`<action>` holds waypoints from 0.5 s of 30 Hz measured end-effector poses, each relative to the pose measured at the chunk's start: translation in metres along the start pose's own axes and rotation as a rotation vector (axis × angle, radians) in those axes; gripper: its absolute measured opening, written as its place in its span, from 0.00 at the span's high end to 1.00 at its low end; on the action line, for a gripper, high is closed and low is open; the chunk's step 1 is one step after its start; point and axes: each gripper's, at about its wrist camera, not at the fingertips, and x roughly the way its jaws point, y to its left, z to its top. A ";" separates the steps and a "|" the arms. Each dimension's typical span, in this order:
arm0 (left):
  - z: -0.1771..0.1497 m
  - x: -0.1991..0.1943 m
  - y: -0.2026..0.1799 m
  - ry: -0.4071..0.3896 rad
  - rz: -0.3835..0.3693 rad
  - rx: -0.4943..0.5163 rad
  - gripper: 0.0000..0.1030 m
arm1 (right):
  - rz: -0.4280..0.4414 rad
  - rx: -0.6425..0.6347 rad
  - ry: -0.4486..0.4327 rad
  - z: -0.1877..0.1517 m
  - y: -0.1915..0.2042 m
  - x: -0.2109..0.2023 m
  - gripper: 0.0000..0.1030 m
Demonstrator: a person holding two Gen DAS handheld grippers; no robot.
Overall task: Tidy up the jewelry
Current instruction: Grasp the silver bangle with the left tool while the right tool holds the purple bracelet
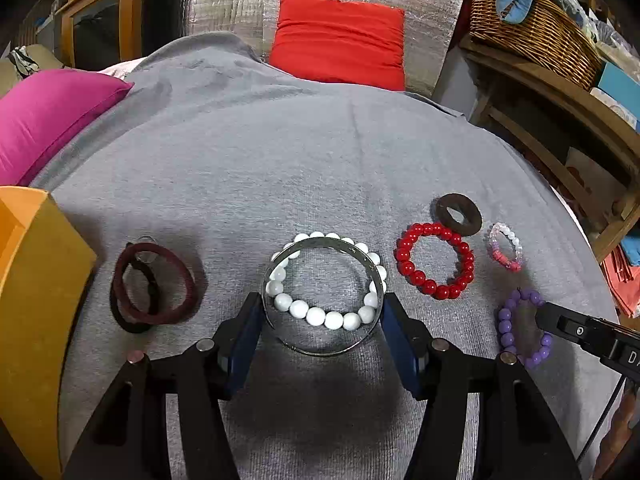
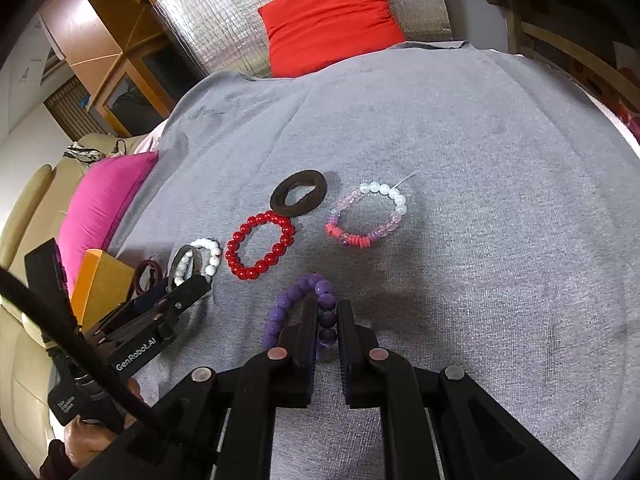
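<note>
My left gripper [image 1: 323, 310] grips a silver metal bangle [image 1: 320, 350] across its width; a white bead bracelet [image 1: 316, 316] lies inside and under it on the grey cloth. My right gripper [image 2: 328, 312] is shut on a purple bead bracelet [image 2: 280, 312], also seen in the left wrist view [image 1: 506, 328]. A red bead bracelet [image 1: 434, 260] [image 2: 260, 246], a dark brown hair band [image 1: 458, 214] [image 2: 298, 192] and a pink-and-clear bead bracelet [image 1: 505, 246] [image 2: 368, 216] lie beyond. Two dark hair ties [image 1: 154, 284] lie at left.
An orange box [image 1: 36, 280] [image 2: 102, 280] stands at the left edge of the cloth. A magenta cushion [image 1: 48, 120] and a red cushion [image 1: 340, 40] sit at the back. A wicker basket [image 1: 532, 28] rests on wooden shelving at right.
</note>
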 end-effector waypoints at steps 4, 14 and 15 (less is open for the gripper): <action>0.000 -0.012 0.000 -0.019 0.004 0.002 0.41 | 0.010 -0.007 -0.011 0.001 0.004 -0.003 0.90; 0.003 -0.057 0.000 -0.107 0.030 0.025 0.40 | 0.063 -0.049 -0.048 0.003 0.036 -0.012 0.90; 0.003 -0.061 0.001 -0.114 0.039 0.030 0.40 | 0.067 -0.054 -0.050 0.003 0.039 -0.013 0.90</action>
